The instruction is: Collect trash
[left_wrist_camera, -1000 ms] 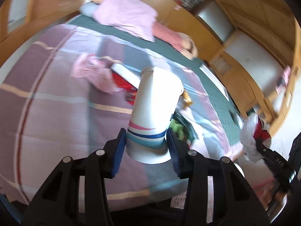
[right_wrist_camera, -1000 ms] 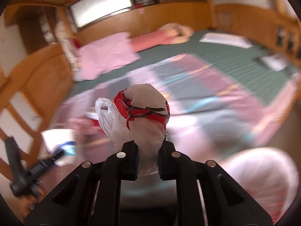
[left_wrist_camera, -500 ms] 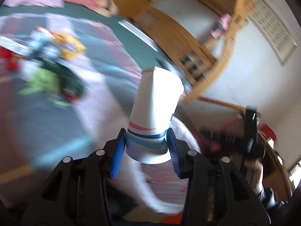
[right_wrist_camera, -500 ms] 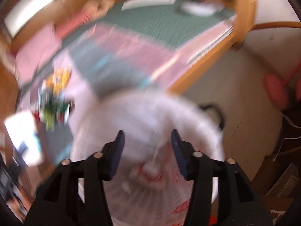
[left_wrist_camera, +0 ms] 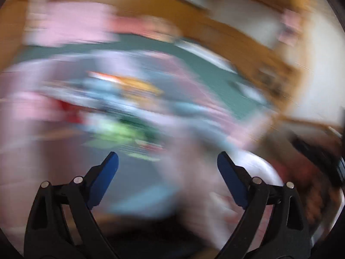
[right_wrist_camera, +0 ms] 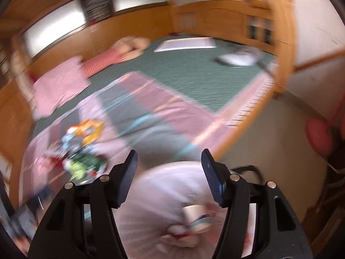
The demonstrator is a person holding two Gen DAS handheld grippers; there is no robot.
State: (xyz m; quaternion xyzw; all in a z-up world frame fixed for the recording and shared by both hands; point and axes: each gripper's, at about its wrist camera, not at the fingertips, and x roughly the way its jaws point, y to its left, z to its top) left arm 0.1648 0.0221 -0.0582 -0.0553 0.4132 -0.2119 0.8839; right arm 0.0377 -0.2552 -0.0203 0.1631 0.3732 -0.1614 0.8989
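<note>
A home bedroom is surrounding me: a wide wood-framed bed [right_wrist_camera: 278, 79] is lying under a striped pink-and-grey quilt [right_wrist_camera: 163, 108], pink pillow [right_wrist_camera: 60, 84] resting by golden wood-panelled walls [right_wrist_camera: 133, 28].

Striped paper cup [right_wrist_camera: 197, 219] inside white bag [right_wrist_camera: 151, 194]

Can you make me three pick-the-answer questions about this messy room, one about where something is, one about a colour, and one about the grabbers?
1. Where is the paper cup?
A. in the white trash bag
B. on the bed
C. in the left gripper

2. What colour is the mat beyond the patchwork blanket?
A. yellow
B. green
C. black

3. How is the left gripper?
A. shut on a cup
B. shut on nothing
C. open and empty

Answers: 1 A, the cup lies inside the bag below the right gripper. 2 B, the mat is green. 3 C, its jaws have just been opening and nothing is between them.
</note>
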